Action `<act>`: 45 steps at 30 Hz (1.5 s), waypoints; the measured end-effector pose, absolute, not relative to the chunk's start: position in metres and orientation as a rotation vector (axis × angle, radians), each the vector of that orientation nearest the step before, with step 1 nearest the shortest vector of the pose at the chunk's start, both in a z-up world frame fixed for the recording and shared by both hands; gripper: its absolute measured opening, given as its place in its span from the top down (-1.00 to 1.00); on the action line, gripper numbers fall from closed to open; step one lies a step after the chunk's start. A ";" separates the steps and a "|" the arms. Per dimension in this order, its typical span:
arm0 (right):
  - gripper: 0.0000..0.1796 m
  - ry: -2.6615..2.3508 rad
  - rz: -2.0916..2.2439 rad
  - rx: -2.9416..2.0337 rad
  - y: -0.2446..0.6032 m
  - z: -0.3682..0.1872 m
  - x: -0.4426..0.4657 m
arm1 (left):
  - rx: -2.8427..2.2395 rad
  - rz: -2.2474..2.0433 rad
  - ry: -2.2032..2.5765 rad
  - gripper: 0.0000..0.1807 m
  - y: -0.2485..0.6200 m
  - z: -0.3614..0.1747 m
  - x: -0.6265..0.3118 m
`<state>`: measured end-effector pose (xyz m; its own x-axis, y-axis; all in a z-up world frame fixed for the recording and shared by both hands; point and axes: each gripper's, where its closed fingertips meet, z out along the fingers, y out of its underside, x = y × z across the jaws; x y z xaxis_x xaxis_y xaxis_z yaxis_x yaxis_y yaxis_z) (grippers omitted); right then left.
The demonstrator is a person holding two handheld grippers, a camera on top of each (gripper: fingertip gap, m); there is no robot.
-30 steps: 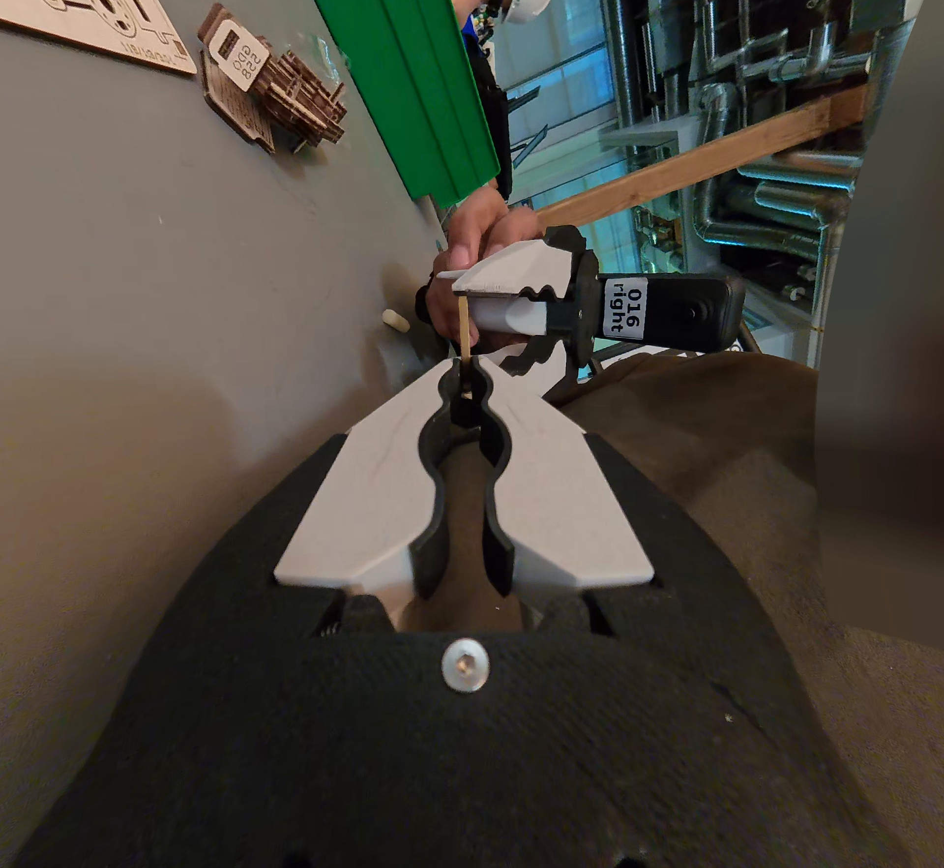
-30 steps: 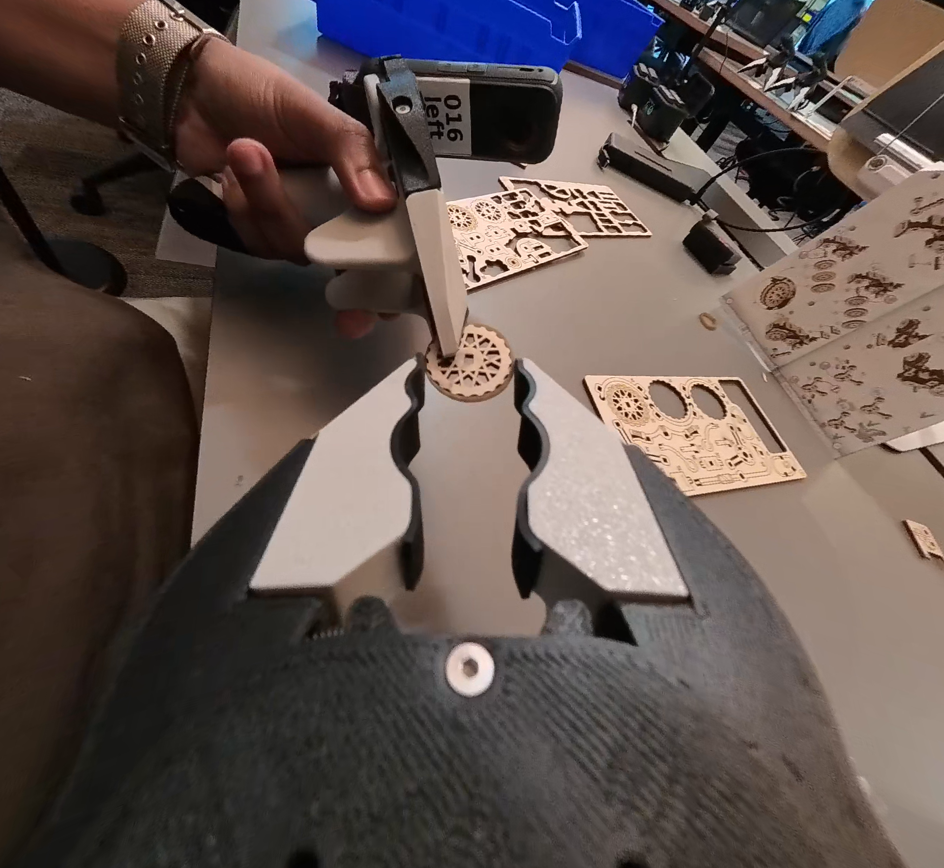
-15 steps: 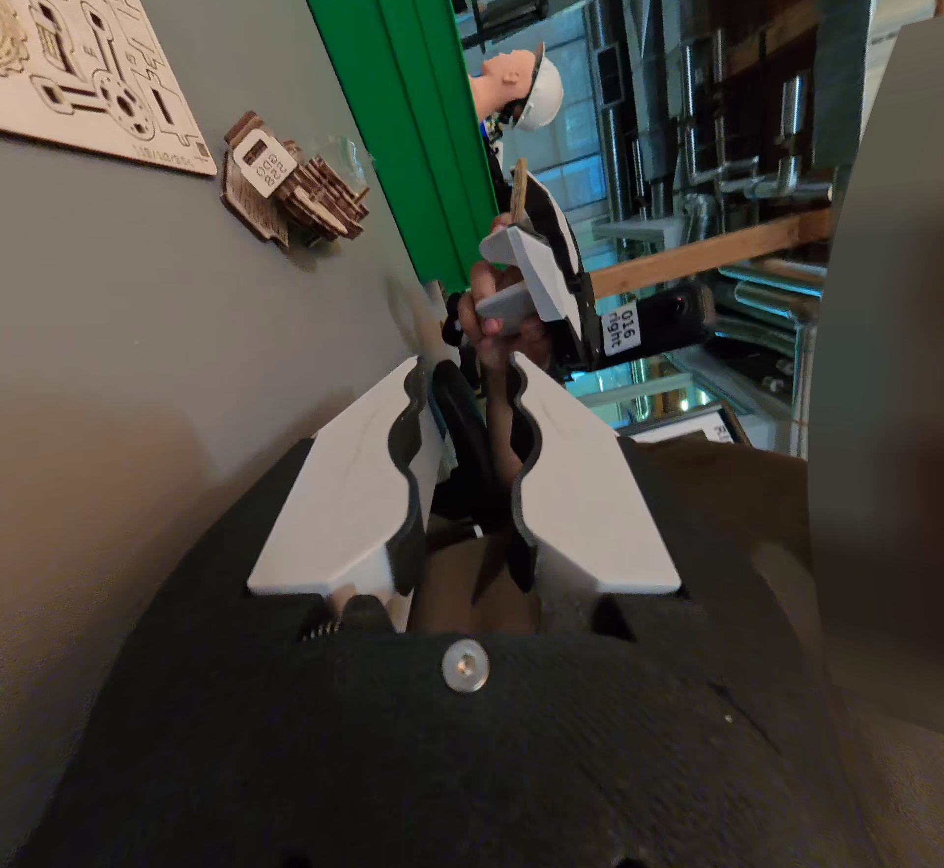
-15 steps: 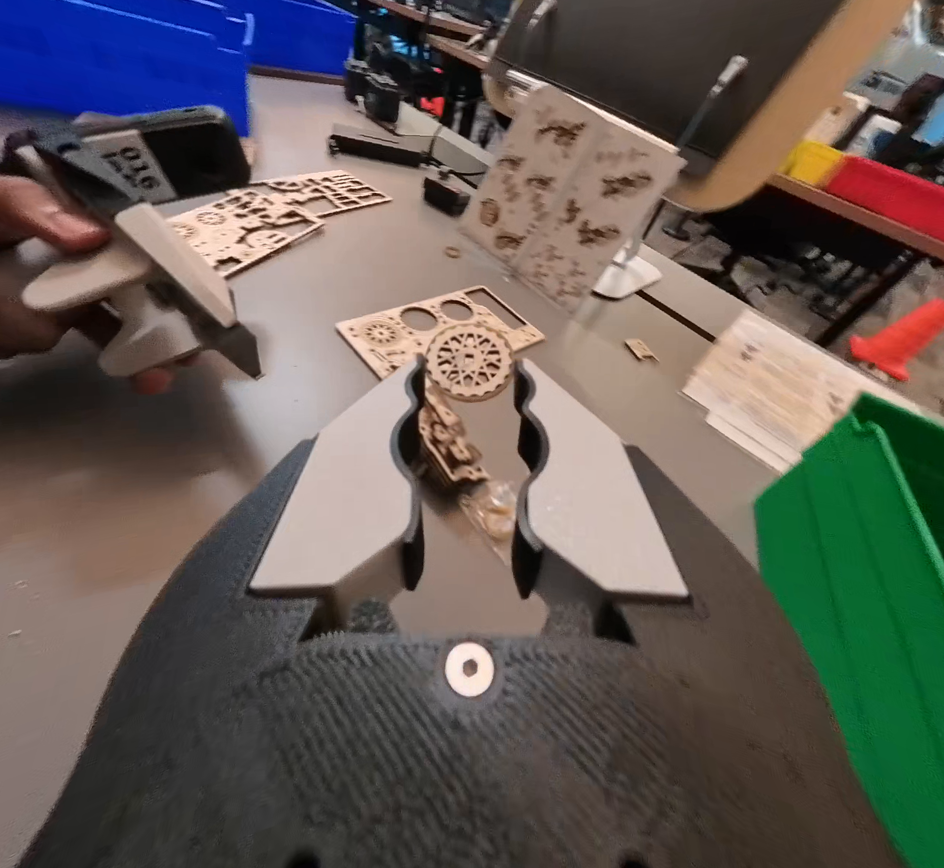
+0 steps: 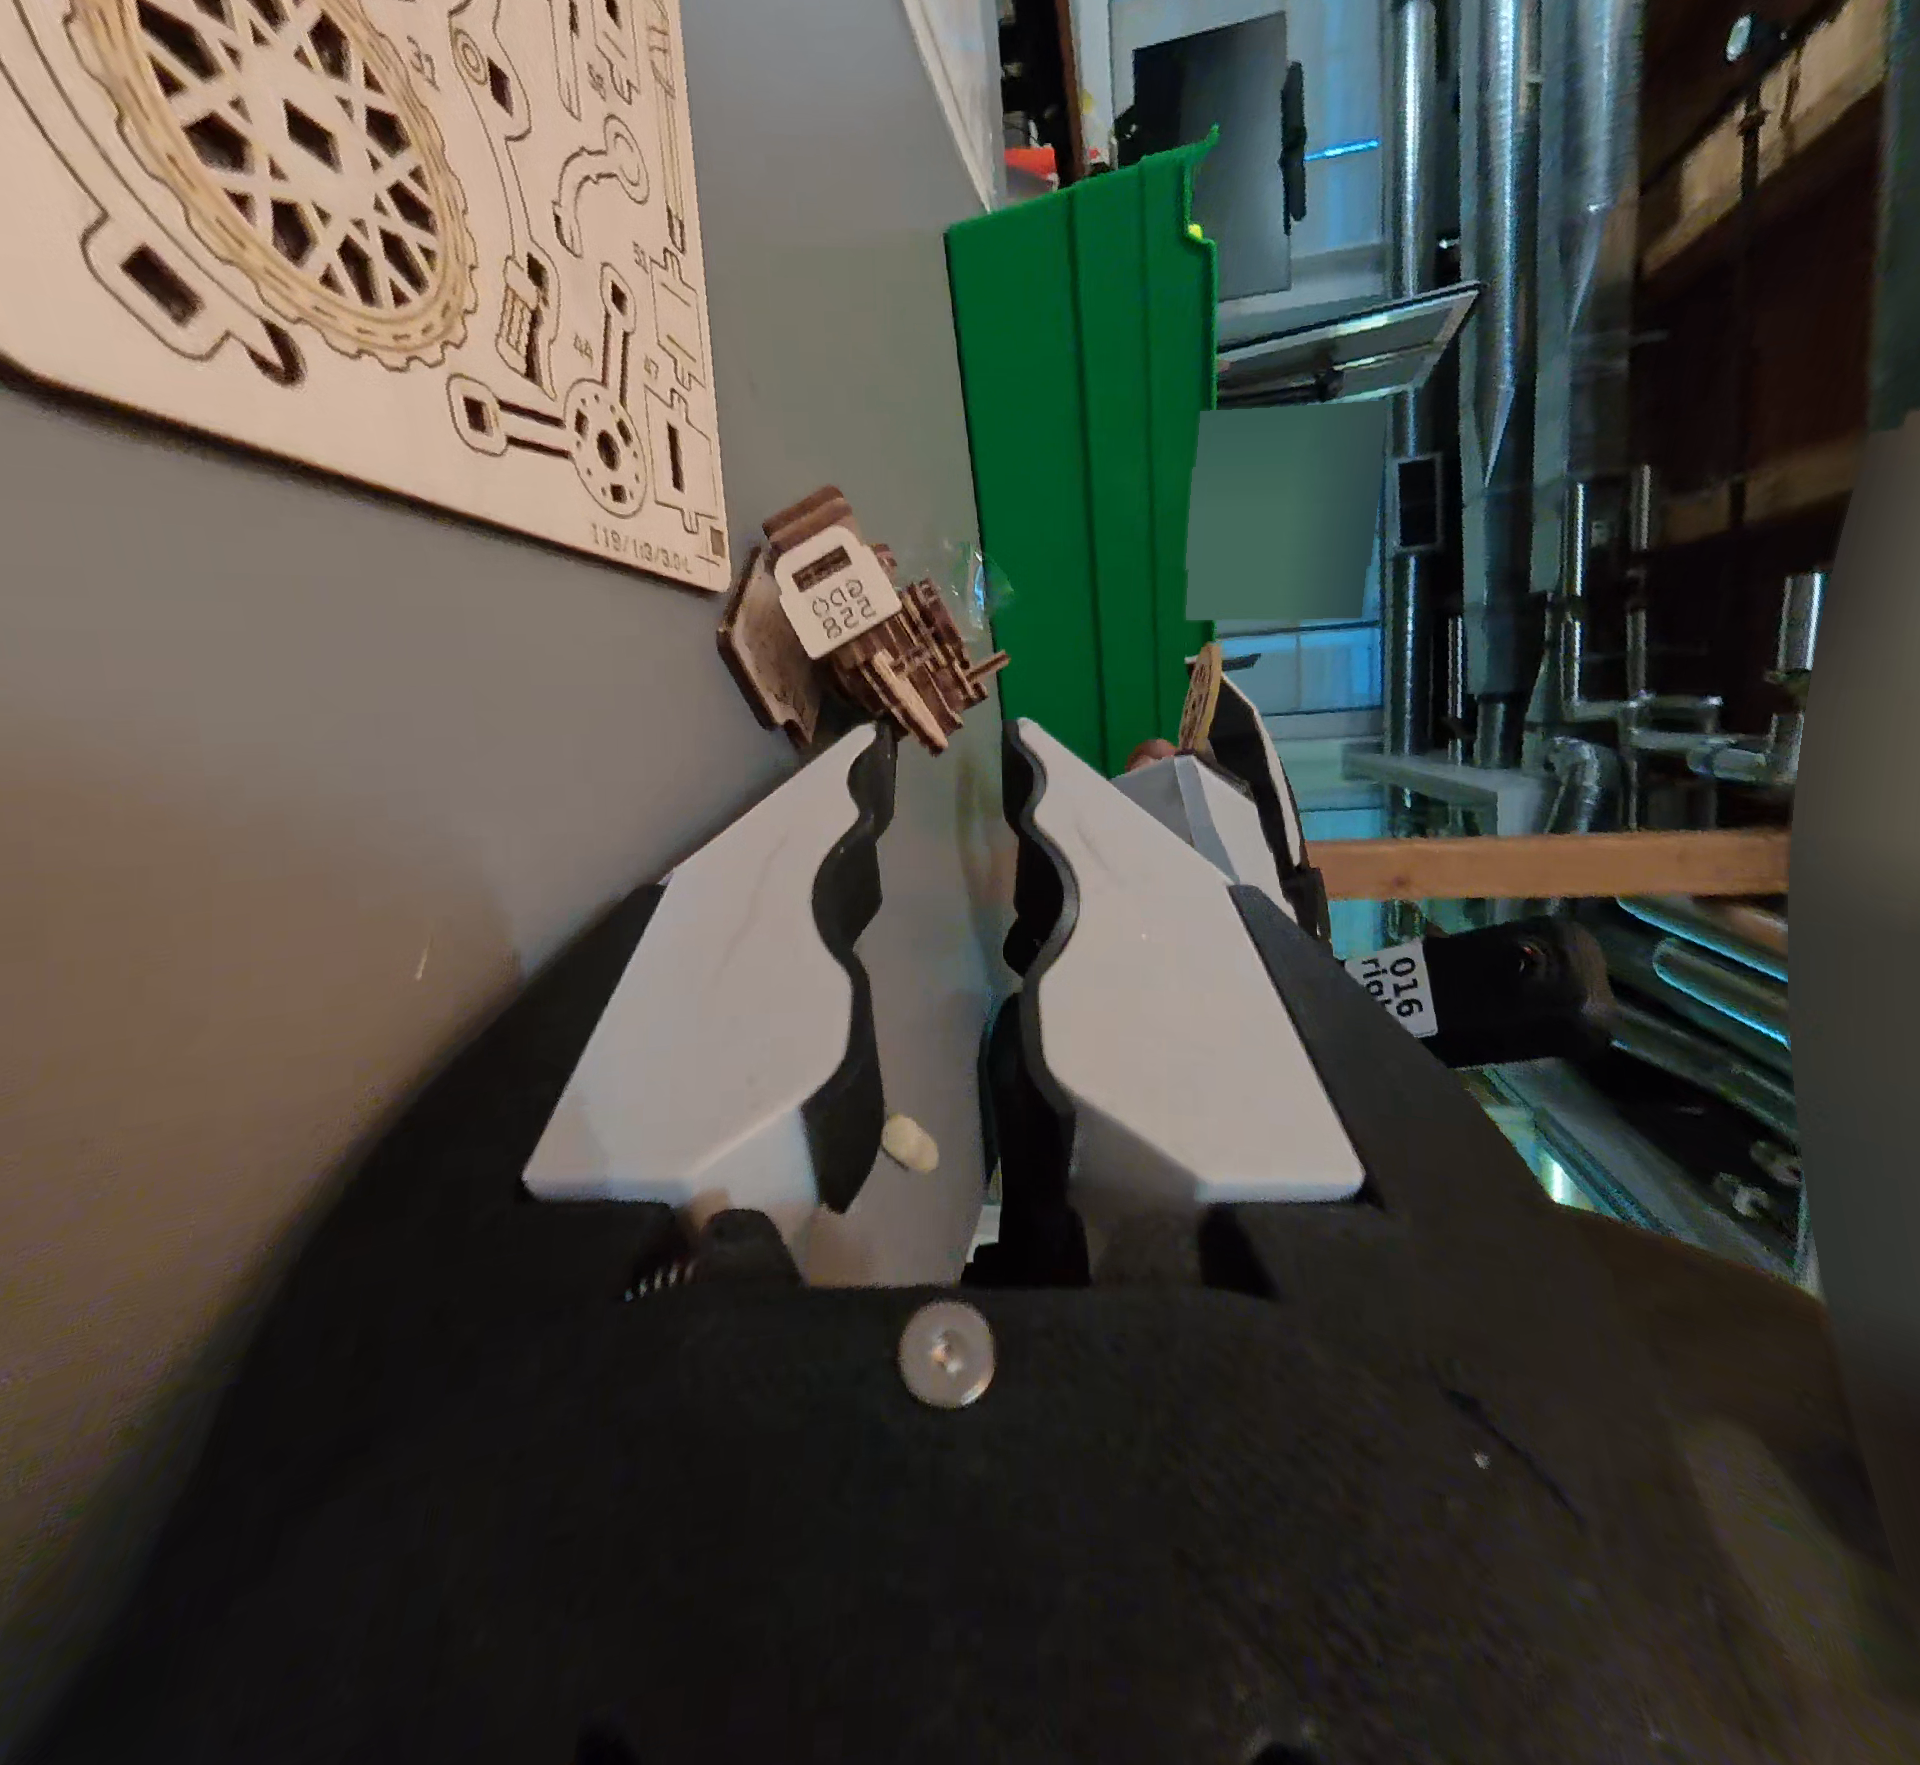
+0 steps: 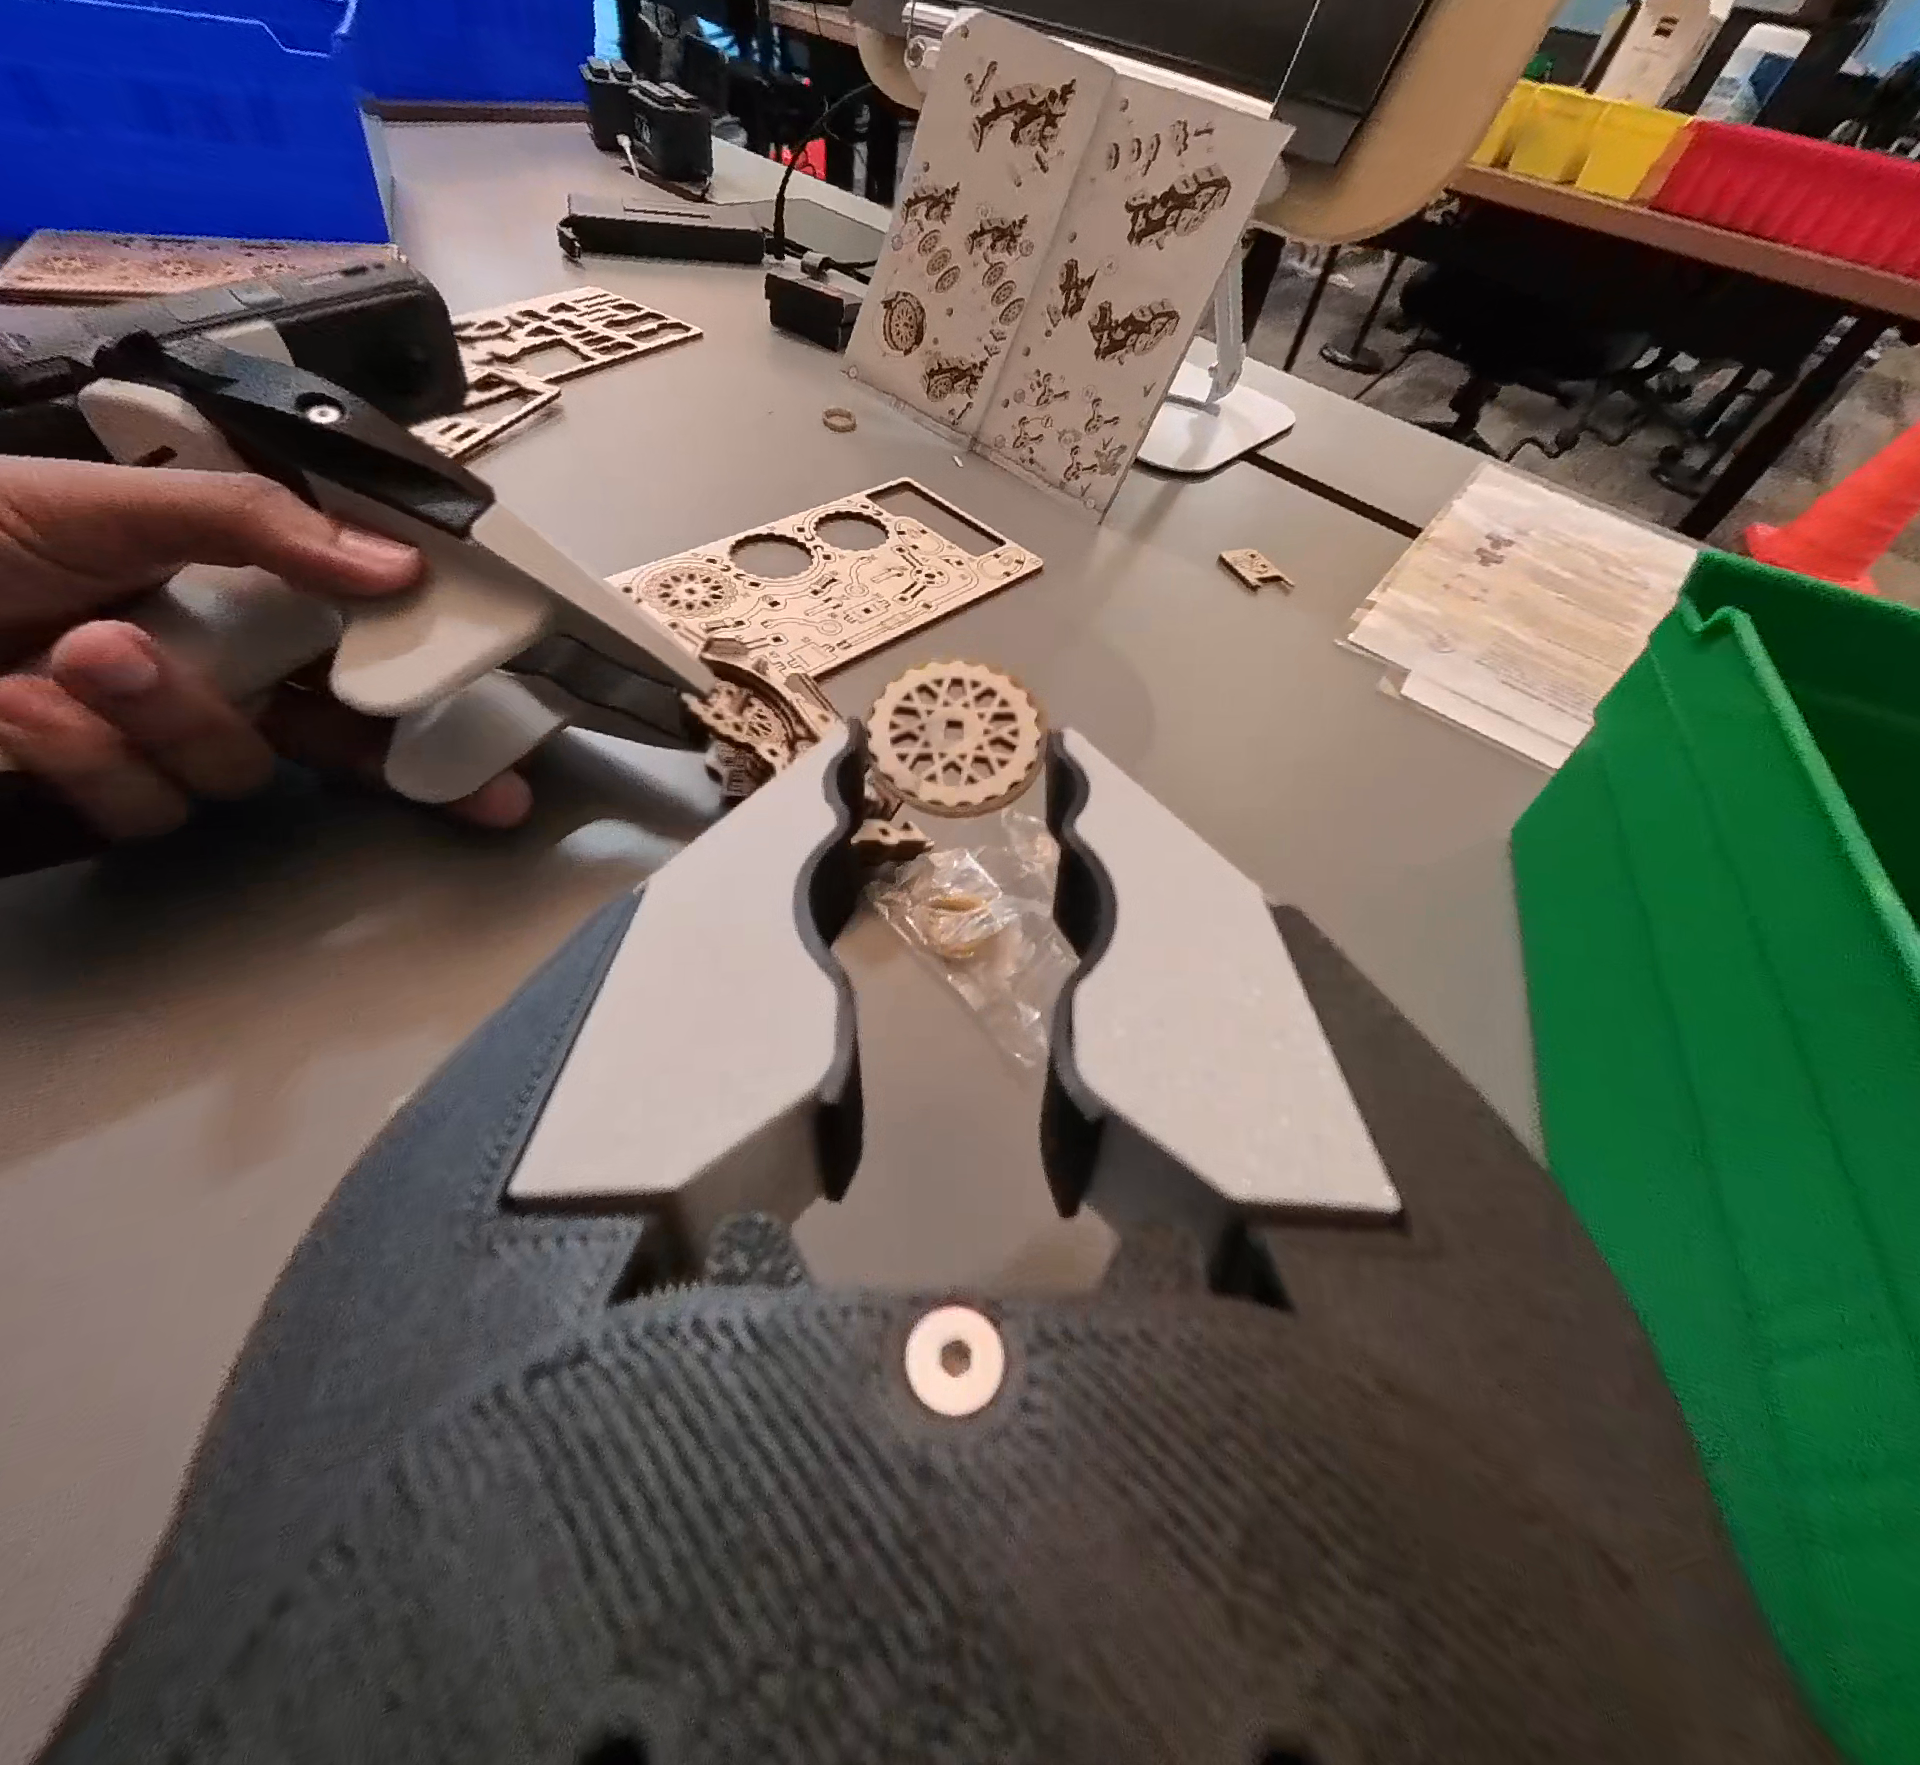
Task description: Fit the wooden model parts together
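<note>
My right gripper [image 6: 954, 751] is shut on a pale wooden gear wheel [image 6: 954, 749], held by its rim between the fingertips above the grey table [image 6: 1195, 635]. The wheel also shows edge-on in the left wrist view [image 5: 1203, 702]. A dark brown part-built wooden model [image 5: 862, 666] with a white tag lies on the table. My left gripper [image 5: 951, 744] is open and empty, its tips right at the model. In the right wrist view the left gripper [image 6: 698, 713] touches the model [image 6: 764, 723], just left of the wheel.
A clear bag of small parts [image 6: 966, 915] lies under the right gripper. A green bin [image 6: 1714, 988] stands close on the right. A punched wooden sheet [image 6: 831, 562], an upright instruction sheet [image 6: 1070, 261], papers [image 6: 1527, 593] and blue bins [image 6: 177, 84] lie beyond.
The left gripper let go of the wheel, opened and moved down to the brown model. The right gripper swung right with the wheel, over to the model and bag.
</note>
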<state>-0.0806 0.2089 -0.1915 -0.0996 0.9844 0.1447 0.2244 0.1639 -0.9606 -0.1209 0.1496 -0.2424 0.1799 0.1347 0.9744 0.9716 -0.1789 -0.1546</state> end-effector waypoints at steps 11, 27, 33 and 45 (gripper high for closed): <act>0.63 -1.499 1.068 -1.248 0.214 -0.194 -0.080 | -1.553 -1.049 -1.175 0.96 0.154 -0.253 -0.137; 0.64 -1.576 1.301 -1.306 0.176 -0.200 -0.090 | -1.601 -1.057 -1.055 0.99 0.132 -0.240 -0.127; 0.63 -1.632 1.279 -1.362 0.147 -0.211 -0.107 | -1.657 -1.013 -1.043 0.96 0.121 -0.248 -0.120; 0.64 -1.651 1.389 -1.409 0.142 -0.209 -0.121 | -1.733 -0.994 -0.991 0.77 0.104 -0.246 -0.118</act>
<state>-0.1211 0.1423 -0.2094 -0.2936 0.9346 -0.2007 0.3577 -0.0873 -0.9297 -0.1178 0.1036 -0.2463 0.3611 0.2043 0.9099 0.9092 -0.2940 -0.2948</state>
